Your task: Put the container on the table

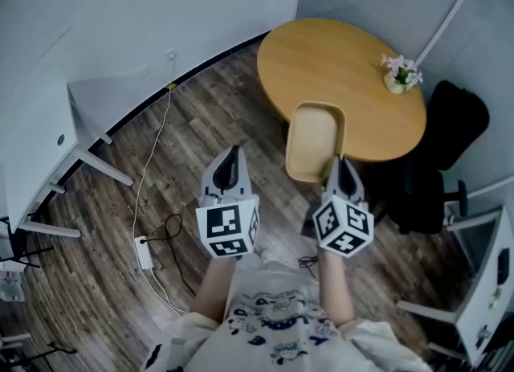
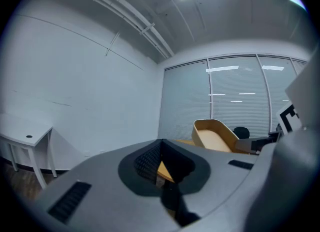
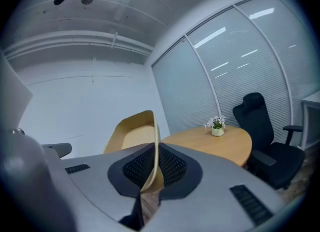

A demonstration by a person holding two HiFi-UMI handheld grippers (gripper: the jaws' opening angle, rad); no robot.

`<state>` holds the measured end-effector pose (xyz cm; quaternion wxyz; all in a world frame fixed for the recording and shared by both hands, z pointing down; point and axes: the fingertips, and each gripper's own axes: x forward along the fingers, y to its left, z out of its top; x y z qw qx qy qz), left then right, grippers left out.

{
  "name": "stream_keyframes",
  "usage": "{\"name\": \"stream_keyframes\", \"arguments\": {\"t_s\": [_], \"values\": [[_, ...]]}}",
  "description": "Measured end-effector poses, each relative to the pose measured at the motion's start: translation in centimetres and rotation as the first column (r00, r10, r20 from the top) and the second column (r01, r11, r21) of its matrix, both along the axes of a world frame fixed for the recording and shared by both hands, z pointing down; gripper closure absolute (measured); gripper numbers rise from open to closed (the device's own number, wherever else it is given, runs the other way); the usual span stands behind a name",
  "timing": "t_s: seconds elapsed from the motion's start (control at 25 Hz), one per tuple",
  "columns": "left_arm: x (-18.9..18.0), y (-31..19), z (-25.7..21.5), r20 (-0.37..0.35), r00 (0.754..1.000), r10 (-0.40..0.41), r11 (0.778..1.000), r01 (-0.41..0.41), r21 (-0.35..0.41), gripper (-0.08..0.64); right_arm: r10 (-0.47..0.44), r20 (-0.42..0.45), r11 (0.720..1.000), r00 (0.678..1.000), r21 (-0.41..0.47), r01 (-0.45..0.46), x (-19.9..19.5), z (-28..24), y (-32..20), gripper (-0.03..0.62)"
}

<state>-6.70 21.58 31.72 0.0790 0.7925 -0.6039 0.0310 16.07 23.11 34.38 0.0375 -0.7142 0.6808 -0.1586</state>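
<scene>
Right gripper view shows the beige oval container [image 3: 134, 136] with its thin rim clamped between the right tongs [image 3: 150, 173]. In the head view the container [image 1: 315, 139] hangs in the air at the near edge of the round wooden desk [image 1: 345, 57], not resting on it. Only one rim is gripped, so it may tilt, slip out, or knock the desk edge if lowered early. The left tongs [image 1: 233, 156] are nearly together on nothing, short of the desk. Both forearms reach forward, side by side.
</scene>
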Motion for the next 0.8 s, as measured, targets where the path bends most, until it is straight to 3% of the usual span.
{"name": "stream_keyframes", "arguments": {"t_s": [0.44, 0.8], "values": [[0.6, -1.2, 1.4, 0.015, 1.000, -0.022, 0.999, 0.022, -0.033, 0.557, -0.014, 0.016, 0.999, 1.000, -0.040, 0.015, 0.9, 1.8, -1.6, 0.572], [1.0, -6.0, 2.1, 0.005, 1.000, -0.015, 0.999, 0.015, -0.044, 0.557, -0.010, 0.010, 0.999, 1.000, -0.045, 0.010, 1.2, 2.3, -6.5, 0.572]]}}
